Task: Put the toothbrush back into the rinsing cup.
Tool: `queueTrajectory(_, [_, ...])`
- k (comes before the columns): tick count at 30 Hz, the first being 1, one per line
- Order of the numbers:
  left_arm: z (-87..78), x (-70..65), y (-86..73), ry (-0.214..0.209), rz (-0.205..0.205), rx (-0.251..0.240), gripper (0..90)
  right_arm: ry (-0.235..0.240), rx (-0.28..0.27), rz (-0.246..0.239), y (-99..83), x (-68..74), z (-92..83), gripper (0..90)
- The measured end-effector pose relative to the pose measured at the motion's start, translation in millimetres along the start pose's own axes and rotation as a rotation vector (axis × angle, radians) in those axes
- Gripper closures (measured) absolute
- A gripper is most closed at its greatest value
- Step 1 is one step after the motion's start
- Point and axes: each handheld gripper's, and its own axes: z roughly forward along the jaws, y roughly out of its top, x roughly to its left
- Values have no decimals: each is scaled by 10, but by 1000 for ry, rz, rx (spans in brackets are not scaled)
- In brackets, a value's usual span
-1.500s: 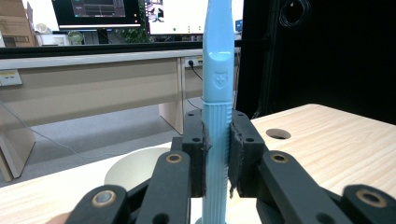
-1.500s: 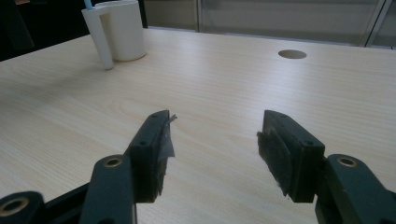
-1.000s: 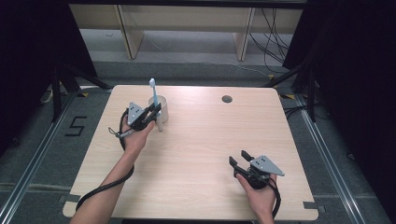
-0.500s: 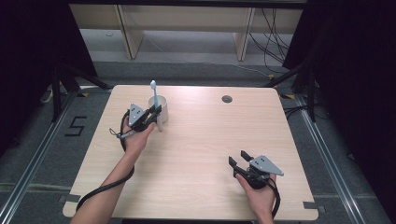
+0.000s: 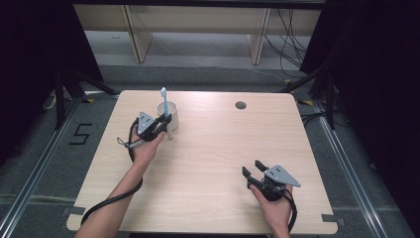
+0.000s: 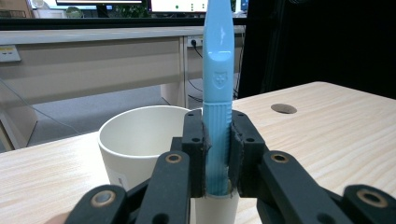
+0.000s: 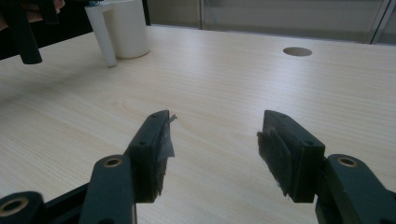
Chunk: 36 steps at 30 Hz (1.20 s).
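1. Right gripper: low over the near right of the wooden table, jaws spread, nothing between them.
2. Left gripper: at the far left of the table, clenched on a blue toothbrush held upright, just beside a white cup.
3. Cup: stands on the table; its inside looks bare.
4. Round hole near the table's far edge.
5. Beyond: grey floor and a pale shelf unit.

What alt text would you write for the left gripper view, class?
The left gripper is clamped on an upright blue and white toothbrush, just in front of a white cup on a pale wooden table. A round hole marks the tabletop behind.
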Motion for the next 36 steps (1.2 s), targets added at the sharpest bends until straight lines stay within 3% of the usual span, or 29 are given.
queueTrajectory(5, [4,-5,-8,1,-4,6,779,16,7,26,-2,17,2,438])
queueTrajectory(7, [3,1,-13,4,-2,10,778,-1,0,0,1,2,-4,438])
queueTrajectory(10, [-4,5,-19,7,0,17,771,-5,-5,2,1,1,-4,438])
queueTrajectory(11, [-7,6,-22,7,0,15,763,8,10,29,3,15,-10,438])
queueTrajectory(15, [-24,6,-13,15,-6,19,676,10,9,33,2,17,-10,438])
queueTrajectory(22, [-77,-27,-5,9,19,43,528,-1,2,13,-1,4,-7,438])
queueTrajectory(25, [-90,-39,-6,14,5,63,468,-4,-2,5,-1,3,-3,438])
queueTrajectory(27, [-106,-44,-9,15,3,70,446,-2,0,2,-1,-2,-8,438])
queueTrajectory(28, [-114,-44,-5,15,7,72,437,2,8,38,-5,22,-12,437])
queueTrajectory(29, [-122,-50,-2,15,4,73,431,0,-4,2,-3,-6,-4,437])
queueTrajectory(33, [-153,-59,25,9,9,84,406,3,10,17,-3,5,-12,437])
queueTrajectory(34, [-161,-60,31,12,8,86,401,4,12,39,-6,23,-14,437])
queueTrajectory(36, [-178,-61,43,11,7,92,396,-11,-22,4,-9,0,6,437])
